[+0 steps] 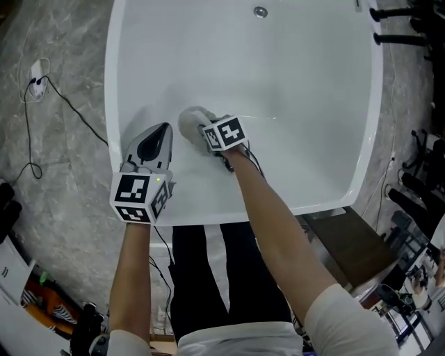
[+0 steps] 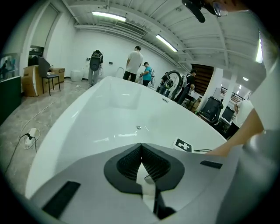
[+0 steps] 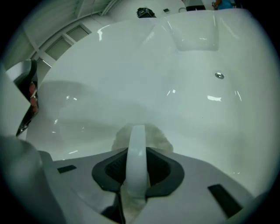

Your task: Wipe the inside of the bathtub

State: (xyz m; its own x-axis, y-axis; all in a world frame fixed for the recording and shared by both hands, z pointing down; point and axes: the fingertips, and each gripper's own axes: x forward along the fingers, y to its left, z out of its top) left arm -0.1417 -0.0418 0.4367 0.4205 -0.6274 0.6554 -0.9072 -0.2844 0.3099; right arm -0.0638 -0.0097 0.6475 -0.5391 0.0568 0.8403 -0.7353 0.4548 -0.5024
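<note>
Right claw [image 1: 203, 132] low inside bathtub [image 1: 278, 69], hard and slick all round it. Clamps soft, light scrubber [image 1: 191, 119] just ahead of its tips by stiff white handle [image 3: 138, 144], likely the best hold. Left claw [image 1: 163, 131] alongside: jaws together, nothing between.

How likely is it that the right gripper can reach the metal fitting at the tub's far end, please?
Probably yes: the right gripper, shut on the scrubber, is inside the bathtub, and only bare white surface lies between it and the fitting.

Striplights [image 2: 108, 16] glare off the bathtub [image 1: 299, 76]; edges warp.
</note>
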